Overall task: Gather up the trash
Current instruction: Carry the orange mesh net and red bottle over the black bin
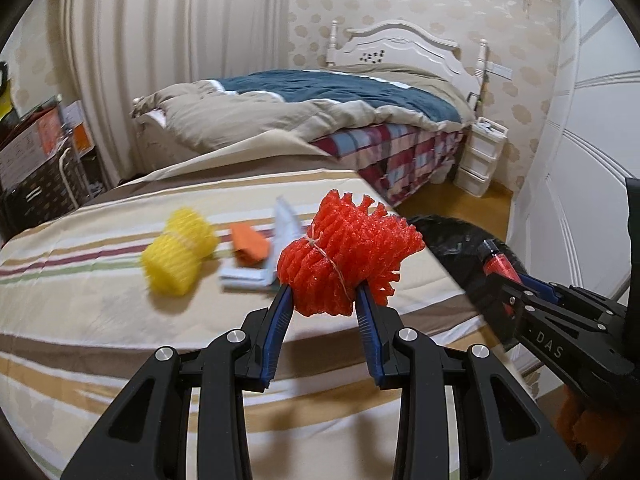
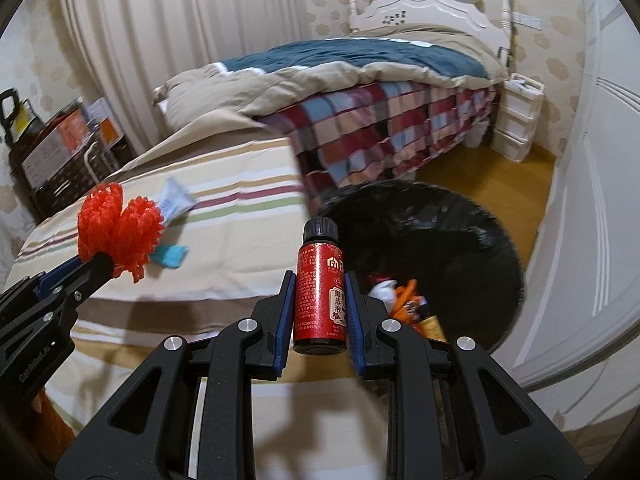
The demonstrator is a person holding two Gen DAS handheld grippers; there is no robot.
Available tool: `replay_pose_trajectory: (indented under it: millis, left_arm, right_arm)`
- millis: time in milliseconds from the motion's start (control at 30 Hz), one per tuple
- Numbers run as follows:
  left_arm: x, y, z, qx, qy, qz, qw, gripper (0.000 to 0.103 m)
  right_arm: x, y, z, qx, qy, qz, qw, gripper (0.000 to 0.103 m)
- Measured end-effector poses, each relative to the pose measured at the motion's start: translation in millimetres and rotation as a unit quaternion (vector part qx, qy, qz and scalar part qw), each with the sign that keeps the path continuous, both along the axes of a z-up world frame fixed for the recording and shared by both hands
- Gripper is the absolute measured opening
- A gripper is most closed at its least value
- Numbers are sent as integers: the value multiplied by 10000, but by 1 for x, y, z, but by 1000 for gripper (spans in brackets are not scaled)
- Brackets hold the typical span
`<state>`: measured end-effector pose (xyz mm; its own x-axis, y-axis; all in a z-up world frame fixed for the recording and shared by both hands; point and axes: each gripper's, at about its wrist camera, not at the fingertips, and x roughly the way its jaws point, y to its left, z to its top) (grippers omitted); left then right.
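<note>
Red foam netting (image 1: 344, 252), bunched and tied with a thin string, sits pinched between the jaws of the left gripper (image 1: 322, 294) in the lower middle of the left wrist view. In the right wrist view the right gripper (image 2: 318, 280) has its jaws closed on a small red bottle (image 2: 319, 292) with a black cap, upright at frame centre. Both pieces look lifted off the striped surface (image 1: 100, 320), so the step in hand seems to be the carry to the bin.

Just past the bottle, right of centre, the black-lined trash bin (image 2: 460, 240) stands open with some litter already inside. Next, each gripper needs to swing over that mouth and let go, the bottle being the nearer.

Farther left on the surface, yellow foam netting (image 1: 178, 256), an orange scrap (image 1: 250, 246) and a pale carton (image 1: 264, 256) await collection. The surface's right edge runs close beside the bin; beyond it lie bare floor and the plaid-skirted bed (image 2: 380, 132).
</note>
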<state>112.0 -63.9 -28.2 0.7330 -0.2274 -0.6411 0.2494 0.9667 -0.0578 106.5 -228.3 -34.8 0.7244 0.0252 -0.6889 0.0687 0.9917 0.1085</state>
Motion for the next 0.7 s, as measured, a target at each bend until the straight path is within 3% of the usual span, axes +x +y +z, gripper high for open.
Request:
replay_pose_trajectory:
  millis: [333, 700]
  left_arm:
    - [21, -58, -1, 37, 7, -447, 9990, 35]
    - [41, -106, -18, 257, 183, -655, 9974, 35]
  right_arm:
    - [14, -56, -3, -21, -26, -484, 9988, 23]
    - [28, -88, -19, 76, 82, -698, 9975, 23]
